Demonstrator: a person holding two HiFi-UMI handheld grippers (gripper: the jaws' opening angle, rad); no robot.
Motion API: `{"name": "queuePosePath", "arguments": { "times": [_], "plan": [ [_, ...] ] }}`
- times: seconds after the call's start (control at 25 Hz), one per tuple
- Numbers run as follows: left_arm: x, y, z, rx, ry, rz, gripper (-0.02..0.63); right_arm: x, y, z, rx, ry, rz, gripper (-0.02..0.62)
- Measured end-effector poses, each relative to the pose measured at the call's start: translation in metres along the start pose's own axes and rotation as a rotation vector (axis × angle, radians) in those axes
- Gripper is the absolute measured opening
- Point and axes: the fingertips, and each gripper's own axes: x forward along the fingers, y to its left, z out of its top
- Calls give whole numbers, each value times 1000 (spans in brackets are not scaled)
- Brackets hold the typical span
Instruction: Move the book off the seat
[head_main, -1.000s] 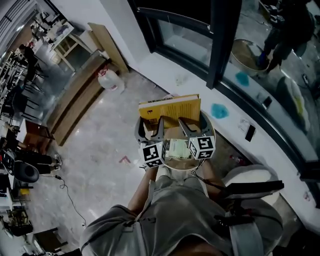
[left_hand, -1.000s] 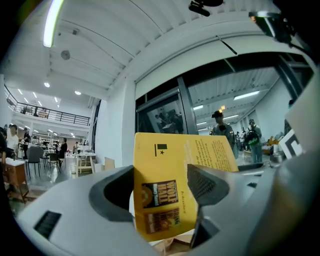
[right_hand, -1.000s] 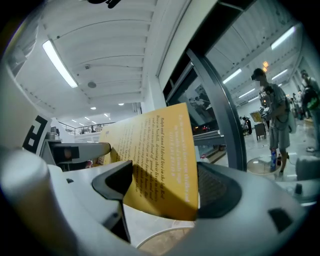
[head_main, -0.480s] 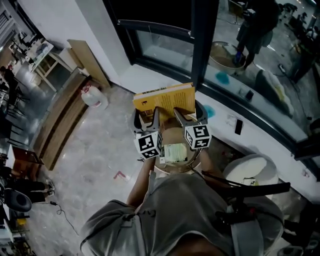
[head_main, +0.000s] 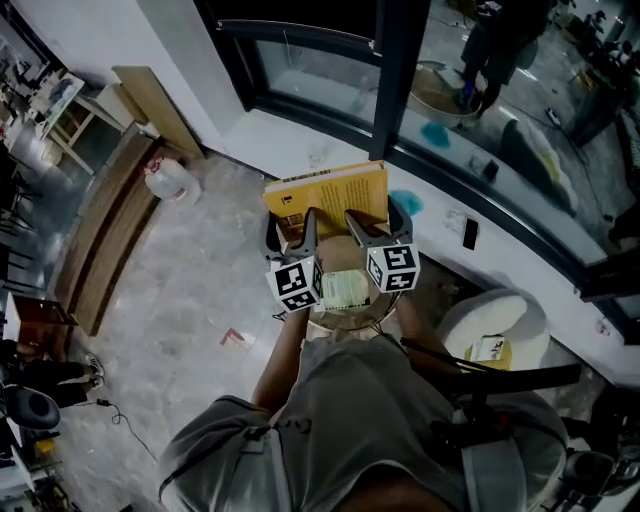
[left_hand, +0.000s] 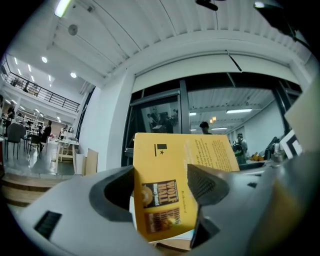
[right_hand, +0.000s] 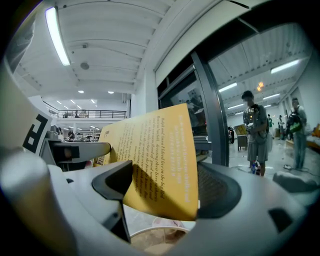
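We hold the thick yellow book (head_main: 330, 195) up between both tools, tilted, over the far side of the round tan stool seat (head_main: 345, 252). In the right gripper view its lower edge hangs clear of the seat's pale rim (right_hand: 150, 234).

Our left gripper (head_main: 297, 230) takes the book's near left corner. In the left gripper view the fingers (left_hand: 205, 186) stand wide and pinch the book (left_hand: 165, 175) across its thick spine, where dark title labels show. Our right gripper (head_main: 366, 228) takes the near right corner. There its fingers (right_hand: 217, 189), also wide apart, clamp the lower edge of the text-covered cover (right_hand: 160, 155).

A small green-and-white card (head_main: 347, 288) lies on the seat, between the two marker cubes.

Just beyond the book run a white sill (head_main: 300, 140) and a dark-framed glass wall (head_main: 395, 60). A person (right_hand: 257, 131) stands behind the glass.

On the grey marbled floor (head_main: 190, 270) to our left sits a white plastic jug (head_main: 165, 180), near a wooden board (head_main: 150, 105) that leans on the wall. To our right stands a second stool with a white seat (head_main: 490, 310).
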Motion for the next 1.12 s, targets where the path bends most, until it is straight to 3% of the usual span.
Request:
{"name": "queuePosePath", "arguments": {
  "times": [0.16, 0.36, 0.64, 0.8, 1.12],
  "plan": [
    [6, 5, -34, -1, 50, 4, 342, 8, -2, -36, 21, 50, -7, 388],
    [11, 17, -106, -10, 148, 3, 342, 16, 0, -109, 74, 155, -28, 388],
    [8, 18, -244, -25, 342, -13, 342, 13, -7, -251, 174, 354, -55, 388],
    [-20, 23, -335, -31, 499, -26, 342, -13, 6, -344, 261, 496, -92, 388],
    [-72, 21, -497, -77, 712, 0, 342, -55, 17, -508, 338, 717, -105, 388]
  ]
}}
